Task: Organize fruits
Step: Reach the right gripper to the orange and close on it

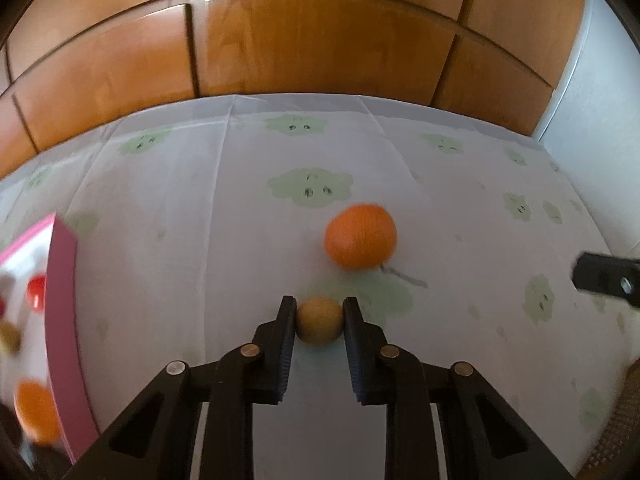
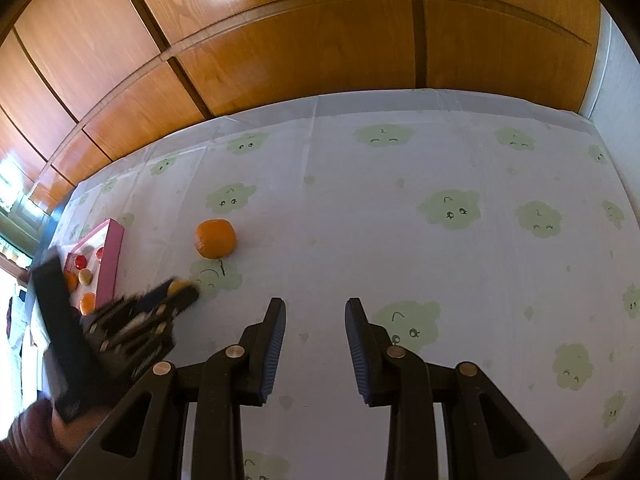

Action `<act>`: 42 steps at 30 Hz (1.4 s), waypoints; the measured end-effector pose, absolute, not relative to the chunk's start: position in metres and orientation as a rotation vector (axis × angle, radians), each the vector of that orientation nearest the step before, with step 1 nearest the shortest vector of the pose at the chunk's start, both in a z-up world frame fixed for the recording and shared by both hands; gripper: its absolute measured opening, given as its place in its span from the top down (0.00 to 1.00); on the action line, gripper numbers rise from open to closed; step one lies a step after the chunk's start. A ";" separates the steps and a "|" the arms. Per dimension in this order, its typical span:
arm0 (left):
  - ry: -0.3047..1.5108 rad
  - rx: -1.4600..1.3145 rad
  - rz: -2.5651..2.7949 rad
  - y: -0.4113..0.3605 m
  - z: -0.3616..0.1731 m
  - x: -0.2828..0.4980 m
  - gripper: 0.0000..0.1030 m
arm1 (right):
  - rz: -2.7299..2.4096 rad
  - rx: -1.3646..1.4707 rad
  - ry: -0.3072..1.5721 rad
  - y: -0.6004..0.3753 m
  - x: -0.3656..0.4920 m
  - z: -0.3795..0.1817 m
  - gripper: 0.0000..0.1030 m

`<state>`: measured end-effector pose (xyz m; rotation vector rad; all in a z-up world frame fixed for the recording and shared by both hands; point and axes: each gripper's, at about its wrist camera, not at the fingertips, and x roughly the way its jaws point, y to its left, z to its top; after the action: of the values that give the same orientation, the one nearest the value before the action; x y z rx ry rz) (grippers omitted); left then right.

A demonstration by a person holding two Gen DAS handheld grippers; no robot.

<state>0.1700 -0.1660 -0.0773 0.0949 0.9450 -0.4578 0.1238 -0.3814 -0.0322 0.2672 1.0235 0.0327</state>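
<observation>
Small tan round fruit (image 1: 319, 321), no long axis to speak of, clamped between the pads of the left hand-held gripper (image 1: 319, 314) low over the cloud-print tabletop (image 1: 240, 220), with the orange (image 1: 361, 236) just beyond, its stalk trailing on the cloth. Right hand-held gripper (image 2: 316, 312) standing apart over bare cloth. Only from the right wrist: the pink tray (image 2: 114, 256) whole, holding perhaps five small fruits, blurred.

Looks like a home room: tabletop w/ thin white plastic cloth (image 2: 360, 208) printed w/ green cartoon clouds, set against glossy wood-panel cabinet doors (image 2: 304, 52), prob. a wardrobe.
</observation>
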 end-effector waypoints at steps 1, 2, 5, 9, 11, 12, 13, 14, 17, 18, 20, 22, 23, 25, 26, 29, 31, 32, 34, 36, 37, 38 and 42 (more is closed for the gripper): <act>0.944 0.079 -0.455 -0.163 -0.077 0.164 0.77 | 0.030 0.262 1.024 -0.381 0.124 -0.033 0.70; 0.938 0.066 -0.452 -0.159 -0.076 0.154 0.77 | 0.029 0.257 1.026 -0.381 0.124 -0.034 0.70; 0.913 0.036 -0.446 -0.149 -0.077 0.125 0.77 | 0.031 0.239 1.036 -0.379 0.125 -0.037 0.70; 0.844 0.075 -0.435 -0.148 -0.085 0.102 0.77 | 0.048 0.234 1.056 -0.376 0.127 -0.042 0.70; 0.833 0.089 -0.427 -0.149 -0.086 0.101 0.77 | 0.054 0.233 1.060 -0.375 0.128 -0.044 0.70; 0.832 0.088 -0.425 -0.149 -0.087 0.102 0.77 | 0.057 0.234 1.062 -0.374 0.128 -0.045 0.70; 0.828 0.087 -0.426 -0.149 -0.087 0.103 0.77 | 0.061 0.236 1.064 -0.374 0.128 -0.045 0.70; 0.822 0.085 -0.428 -0.149 -0.088 0.103 0.77 | 0.065 0.236 1.065 -0.373 0.128 -0.046 0.70; 0.805 0.089 -0.428 -0.148 -0.089 0.102 0.77 | 0.079 0.240 1.066 -0.370 0.128 -0.046 0.70; 0.800 0.095 -0.426 -0.149 -0.090 0.101 0.77 | 0.088 0.244 1.066 -0.368 0.128 -0.046 0.70; 0.790 0.106 -0.422 -0.150 -0.091 0.100 0.77 | 0.103 0.238 1.062 -0.362 0.127 -0.045 0.70; 0.786 0.103 -0.425 -0.149 -0.091 0.100 0.77 | 0.116 0.227 1.059 -0.357 0.128 -0.044 0.70; 0.785 0.098 -0.427 -0.148 -0.091 0.101 0.77 | 0.124 0.227 1.064 -0.354 0.129 -0.044 0.70; 0.785 0.091 -0.431 -0.147 -0.091 0.100 0.77 | 0.145 0.218 1.076 -0.346 0.136 -0.043 0.70; 0.784 0.087 -0.433 -0.147 -0.092 0.099 0.77 | 0.149 0.204 1.074 -0.342 0.140 -0.041 0.70; 0.783 0.080 -0.437 -0.146 -0.092 0.099 0.77 | 0.179 0.169 1.061 -0.326 0.158 -0.036 0.70; 0.782 0.081 -0.438 -0.146 -0.092 0.099 0.77 | 0.219 0.156 1.061 -0.314 0.172 -0.035 0.63; 0.781 0.078 -0.439 -0.145 -0.093 0.099 0.76 | 0.237 0.141 1.064 -0.308 0.179 -0.035 0.60; 0.781 0.077 -0.441 -0.145 -0.093 0.099 0.76 | 0.247 0.093 1.080 -0.297 0.194 -0.038 0.53; 0.779 0.079 -0.441 -0.145 -0.093 0.099 0.76 | 0.240 0.041 1.100 -0.287 0.209 -0.044 0.50; 0.778 0.080 -0.441 -0.145 -0.093 0.099 0.76 | 0.237 0.022 1.111 -0.284 0.216 -0.048 0.50; 0.778 0.079 -0.441 -0.145 -0.093 0.099 0.76 | 0.232 0.011 1.121 -0.282 0.222 -0.052 0.50; 0.778 0.076 -0.443 -0.145 -0.093 0.098 0.76 | 0.230 -0.030 1.162 -0.271 0.243 -0.067 0.50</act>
<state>0.0980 -0.1448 -0.0931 0.0760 0.7776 -0.4432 0.2429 -0.2711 -0.0672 -0.0305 1.1622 0.2297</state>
